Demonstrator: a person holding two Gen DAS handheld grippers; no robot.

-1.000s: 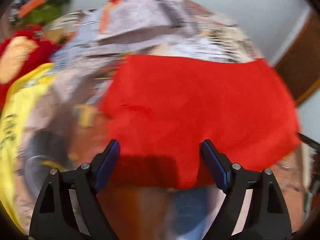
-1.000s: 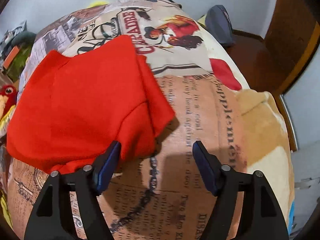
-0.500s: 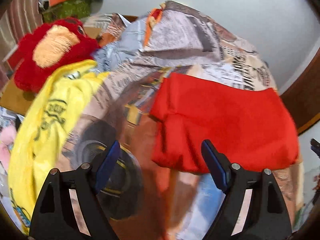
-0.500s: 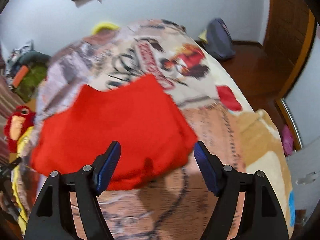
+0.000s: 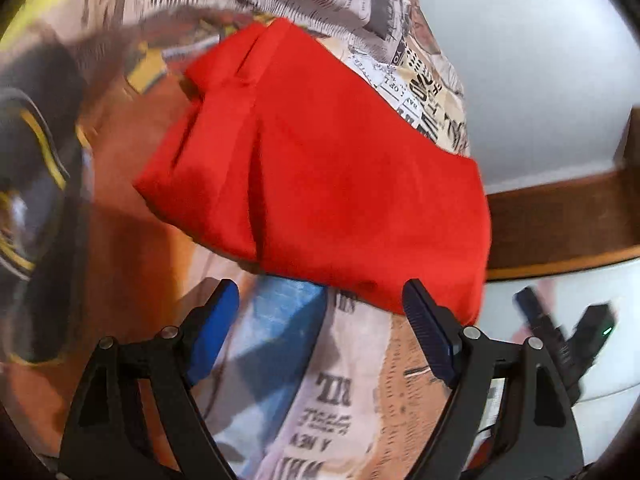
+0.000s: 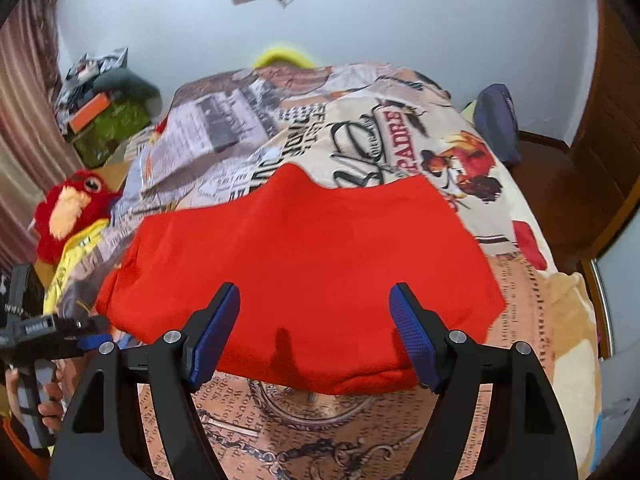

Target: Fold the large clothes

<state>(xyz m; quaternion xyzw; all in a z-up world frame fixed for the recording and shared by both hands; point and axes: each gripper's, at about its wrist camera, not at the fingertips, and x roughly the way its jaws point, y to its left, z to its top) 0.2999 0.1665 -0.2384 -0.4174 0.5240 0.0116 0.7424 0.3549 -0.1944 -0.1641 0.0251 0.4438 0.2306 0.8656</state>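
Your red garment (image 6: 304,276) lies folded flat on the printed bedspread (image 6: 420,432), about mid-bed, long axis running across the bed from the plush-toy (image 6: 72,212) side toward the door side, folded edge nearest you. Your right gripper (image 6: 314,336) hovers over that near edge, fingers wide, nothing between the pads. Your left gripper (image 5: 318,332) sits off the garment's (image 5: 320,184) plush-side end, angled down at the bedspread (image 5: 340,400), fingers wide and empty; your hand (image 6: 40,396) holds it.
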